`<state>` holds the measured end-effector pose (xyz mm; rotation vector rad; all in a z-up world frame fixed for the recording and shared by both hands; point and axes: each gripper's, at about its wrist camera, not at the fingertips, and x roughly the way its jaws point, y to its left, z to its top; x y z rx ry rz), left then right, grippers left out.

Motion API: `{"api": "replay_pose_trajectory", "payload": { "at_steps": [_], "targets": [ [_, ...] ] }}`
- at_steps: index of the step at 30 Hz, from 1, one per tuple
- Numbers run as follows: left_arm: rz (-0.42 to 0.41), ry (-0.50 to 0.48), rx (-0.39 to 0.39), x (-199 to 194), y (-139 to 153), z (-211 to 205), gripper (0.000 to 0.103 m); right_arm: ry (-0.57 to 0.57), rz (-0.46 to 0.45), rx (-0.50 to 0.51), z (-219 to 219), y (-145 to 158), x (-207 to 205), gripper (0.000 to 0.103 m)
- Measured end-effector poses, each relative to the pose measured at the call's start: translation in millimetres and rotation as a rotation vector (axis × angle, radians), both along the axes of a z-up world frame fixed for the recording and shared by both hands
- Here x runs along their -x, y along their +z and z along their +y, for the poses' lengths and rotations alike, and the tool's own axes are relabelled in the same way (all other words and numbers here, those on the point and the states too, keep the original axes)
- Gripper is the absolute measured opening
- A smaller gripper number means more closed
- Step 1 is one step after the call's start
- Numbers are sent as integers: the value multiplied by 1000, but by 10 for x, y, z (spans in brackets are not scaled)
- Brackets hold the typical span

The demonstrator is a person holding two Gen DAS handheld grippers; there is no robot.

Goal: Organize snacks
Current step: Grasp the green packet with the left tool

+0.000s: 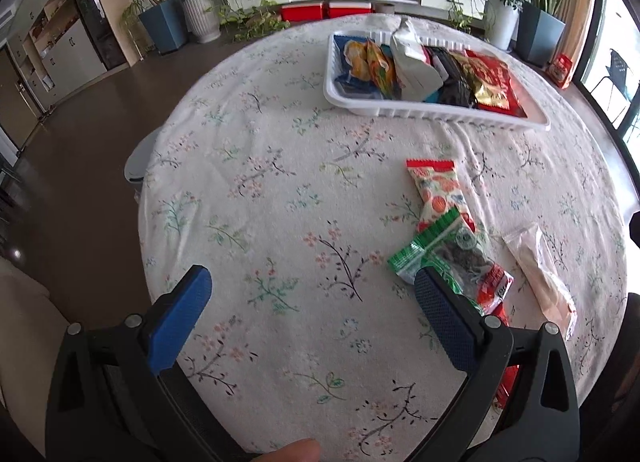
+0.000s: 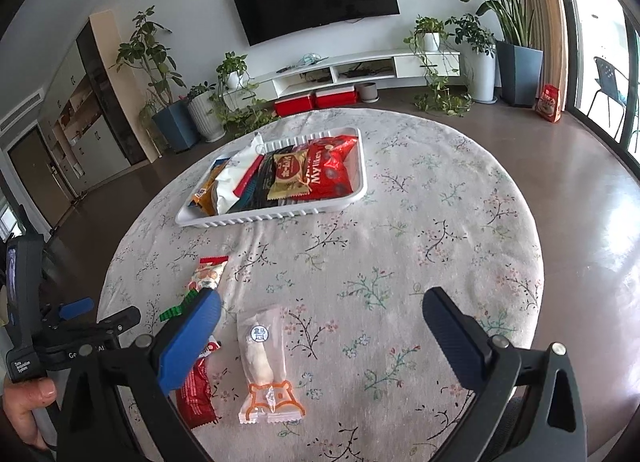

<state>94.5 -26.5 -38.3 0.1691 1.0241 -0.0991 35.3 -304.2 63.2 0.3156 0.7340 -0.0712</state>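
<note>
Clear bun packet point(image 2: 262, 358) between right gripper point(image 2: 322, 326) spread fingers point(image 2: 192, 342).

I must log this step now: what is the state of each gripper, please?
Left gripper: open, holding nothing, above the tablecloth.
Right gripper: open, holding nothing, with the clear-wrapped snack lying on the cloth between its fingers.

tablecloth point(image 2: 400, 221): matt woven cloth, slightly nubby, floral print
tray point(image 2: 224, 219): white plastic, ribbed rim, smooth semi-gloss
red snack bag point(image 2: 332, 173): glossy film
clear sausage packet point(image 2: 262, 358): see-through plastic, shiny
green packet point(image 1: 444, 246): glossy film, crinkled
left gripper point(image 1: 312, 318): matt black plastic, blue textured pads
right gripper point(image 2: 320, 326): same finish
floor point(image 2: 580, 181): smooth, polished, reflective
</note>
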Motion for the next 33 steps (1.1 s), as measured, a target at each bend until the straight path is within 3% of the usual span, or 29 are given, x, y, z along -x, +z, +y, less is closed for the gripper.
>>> {"api": "replay_pose_trajectory", "payload": {
  "at_steps": [10,18,27,30,32,33],
  "targets": [
    [68,-58,126,-44,-30,-319,103,32,8,-15,61,-66,-2,103],
    [207,-53,90,-181,-368,-543,103,37,17,-37,18,-125,-3,103],
    [204,-65,109,-220,-391,-576,103,71,24,-43,77,-200,-32,103],
    [171,-64,107,-211,-373,-526,89,84,30,-31,99,-214,-33,103],
    [154,-64,115,-219,-326,-506,68,90,38,-27,107,-223,-34,103],
    [145,-63,115,-227,-296,-500,49,91,40,-28,102,-223,-39,103]
  ]
}}
